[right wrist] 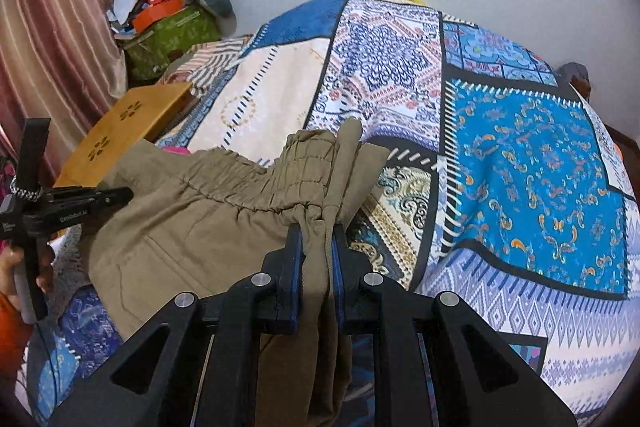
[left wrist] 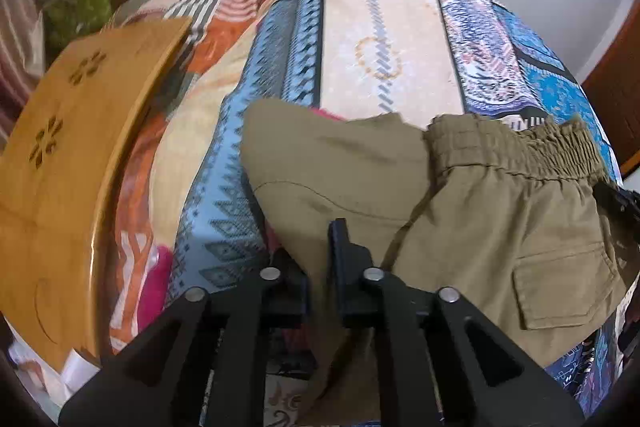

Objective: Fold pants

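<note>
My right gripper (right wrist: 316, 259) is clamped on a bunched wad of the pants (right wrist: 192, 227) at the end of the waistband (right wrist: 256, 183), khaki cloth pinched between both pads and trailing down through the jaws. My left gripper (left wrist: 318, 259) has its jaws drawn narrow on the opposite edge; one finger (left wrist: 340, 247) stands clear above the fabric and the other is buried under it, so I judge it is gripping a fold of cloth, though the contact itself is hidden. From the right wrist camera that left tool shows at the far side of the garment, with my hand (right wrist: 28, 267) on its handle.

The pants lie across the near part of the patchwork quilt (right wrist: 520, 155), waistband away from me, a flap pocket (left wrist: 564, 287) facing up and one corner of cloth doubled over the seat. A wooden board (left wrist: 68, 155) rests just beside the quilt on the left, and a heap of clutter (right wrist: 168, 23) sits by the wall, well apart.

To do this fold well, I would keep both grips level, hold the waistband taut between them, and carry both edges over together so the crease lands straight. The thick wad in the right jaws could drag wrinkles; releasing low and flat should limit that.
</note>
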Action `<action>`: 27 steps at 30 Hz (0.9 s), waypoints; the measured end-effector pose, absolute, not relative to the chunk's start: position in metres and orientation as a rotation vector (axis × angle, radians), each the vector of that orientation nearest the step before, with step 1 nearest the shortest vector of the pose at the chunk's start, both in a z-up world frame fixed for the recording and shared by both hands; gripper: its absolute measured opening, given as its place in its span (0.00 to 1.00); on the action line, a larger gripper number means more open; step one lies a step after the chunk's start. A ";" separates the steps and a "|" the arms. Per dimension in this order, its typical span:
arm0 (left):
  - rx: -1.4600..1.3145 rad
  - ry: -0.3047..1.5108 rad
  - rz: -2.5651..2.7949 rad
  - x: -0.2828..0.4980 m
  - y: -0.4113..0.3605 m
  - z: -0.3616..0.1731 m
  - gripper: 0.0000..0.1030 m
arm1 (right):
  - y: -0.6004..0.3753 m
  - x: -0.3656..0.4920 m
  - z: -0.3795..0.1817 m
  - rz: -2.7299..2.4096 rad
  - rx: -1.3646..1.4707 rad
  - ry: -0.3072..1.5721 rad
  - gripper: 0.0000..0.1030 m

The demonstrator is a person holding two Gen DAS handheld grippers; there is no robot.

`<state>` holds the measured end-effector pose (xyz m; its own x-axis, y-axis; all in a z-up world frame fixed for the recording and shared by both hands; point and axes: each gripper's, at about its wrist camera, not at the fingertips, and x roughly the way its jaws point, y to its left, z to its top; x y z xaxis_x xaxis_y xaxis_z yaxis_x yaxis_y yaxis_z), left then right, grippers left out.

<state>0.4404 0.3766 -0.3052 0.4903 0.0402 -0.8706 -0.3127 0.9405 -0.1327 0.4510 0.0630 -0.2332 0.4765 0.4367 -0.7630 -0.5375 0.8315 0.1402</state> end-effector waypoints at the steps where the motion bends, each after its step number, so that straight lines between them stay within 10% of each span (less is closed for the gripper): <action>1: -0.298 1.046 0.224 0.438 0.379 -0.308 0.16 | 0.063 0.451 -0.234 0.590 -0.129 0.901 0.15; 16: -0.134 1.083 0.287 0.391 0.362 -0.272 0.29 | 0.039 0.419 -0.201 0.536 -0.187 0.898 0.32; 27: -0.112 0.778 0.192 0.298 0.299 -0.113 0.29 | 0.006 0.332 -0.085 0.597 -0.117 0.661 0.32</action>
